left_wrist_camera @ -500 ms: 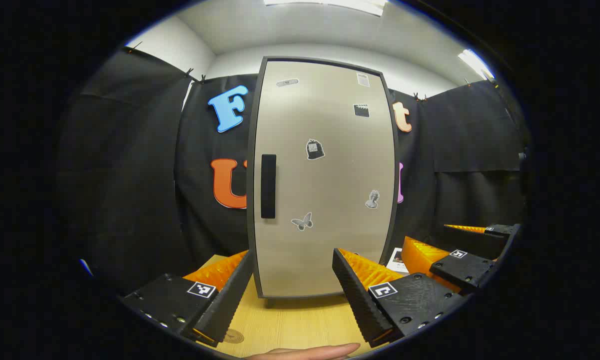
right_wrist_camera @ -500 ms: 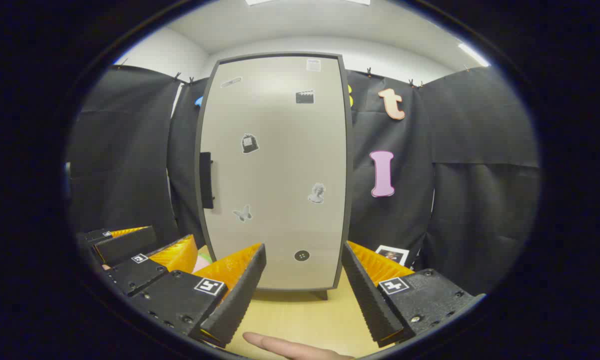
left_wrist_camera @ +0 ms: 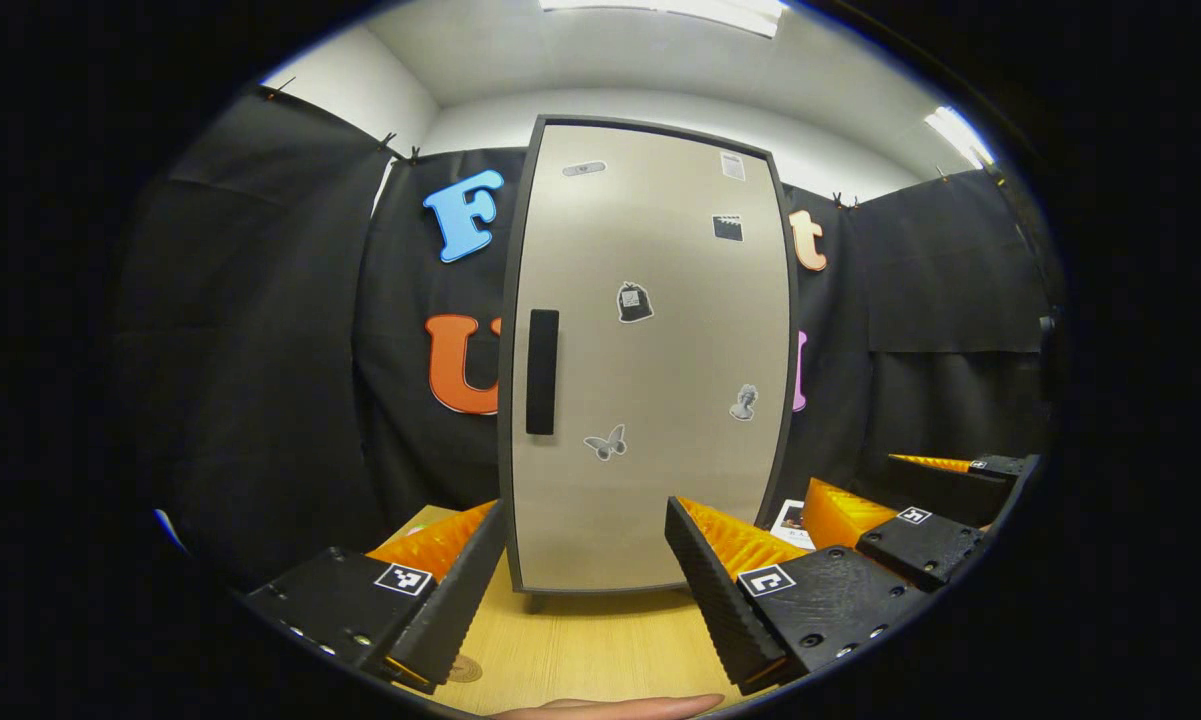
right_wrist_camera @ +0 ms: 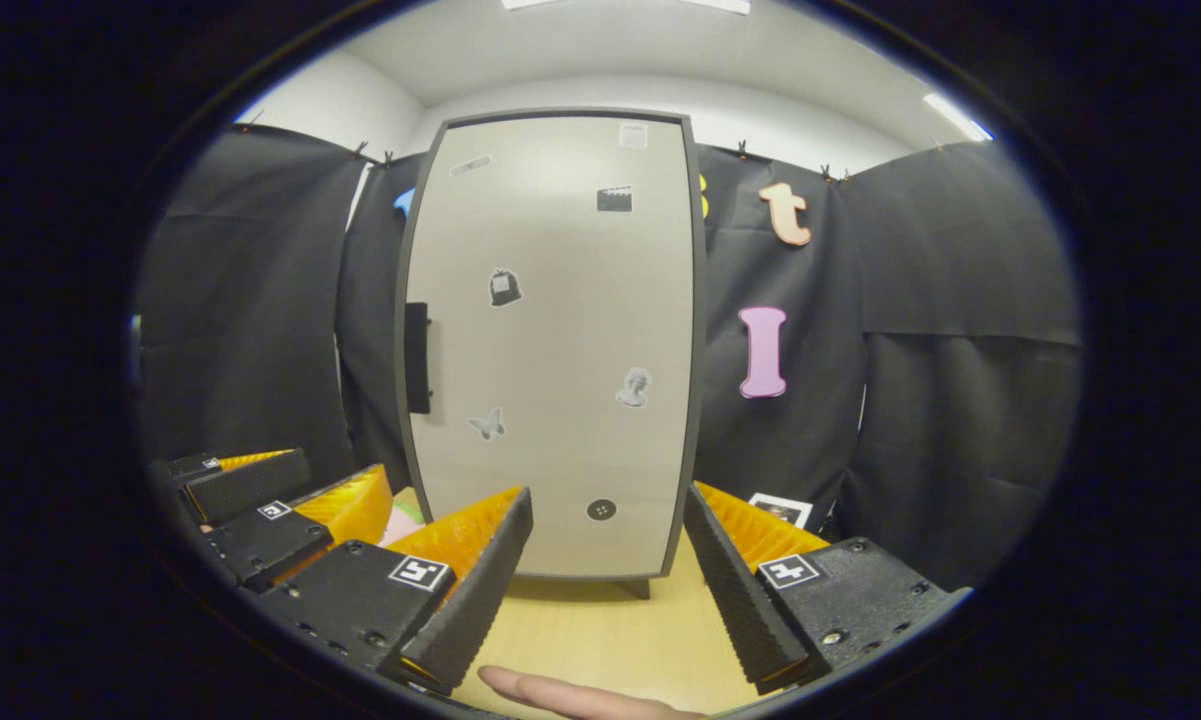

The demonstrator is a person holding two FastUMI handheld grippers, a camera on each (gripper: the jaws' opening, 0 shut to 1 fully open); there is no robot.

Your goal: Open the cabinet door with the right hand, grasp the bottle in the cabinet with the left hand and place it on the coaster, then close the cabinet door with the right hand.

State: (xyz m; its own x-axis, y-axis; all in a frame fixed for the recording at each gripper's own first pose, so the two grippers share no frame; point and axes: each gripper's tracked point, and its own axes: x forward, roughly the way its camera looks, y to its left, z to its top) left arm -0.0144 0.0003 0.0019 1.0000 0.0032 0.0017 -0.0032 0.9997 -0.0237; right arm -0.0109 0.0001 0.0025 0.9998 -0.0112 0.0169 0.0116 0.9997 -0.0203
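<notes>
The cabinet [left_wrist_camera: 650, 360] stands straight ahead of both grippers, tall and pale grey with a dark frame, and its door [right_wrist_camera: 555, 340] is shut flat against it. The bottle is behind that door, so I cannot say where inside it sits.

Under the cabinet runs a light wooden table [left_wrist_camera: 590, 640], reaching back toward the grippers.

The left gripper [left_wrist_camera: 585, 520] is held low in front of the cabinet's foot, its two fingers spread wide with nothing between them but the lower part of the door. The right gripper [right_wrist_camera: 610, 510] is held the same way, fingers well apart and empty, level with the door's bottom edge. In the left gripper view the right gripper [left_wrist_camera: 900, 500] shows just off to the right side; in the right gripper view the left gripper [right_wrist_camera: 280, 495] sits just off to the left. They are side by side and apart from the cabinet.

A dark upright handle [left_wrist_camera: 542, 371] is fixed on the door's left edge, above and a little left of the left gripper's fingers.

Small stickers dot the door: a butterfly [left_wrist_camera: 606, 442], a bag shape [left_wrist_camera: 634, 301] and a round button-like mark [right_wrist_camera: 601, 509] low down.

A round coaster [left_wrist_camera: 463, 669] lies on the table just below the left gripper's left finger.

A fingertip [right_wrist_camera: 560, 693] of the person's hand pokes in beneath the right gripper.
</notes>
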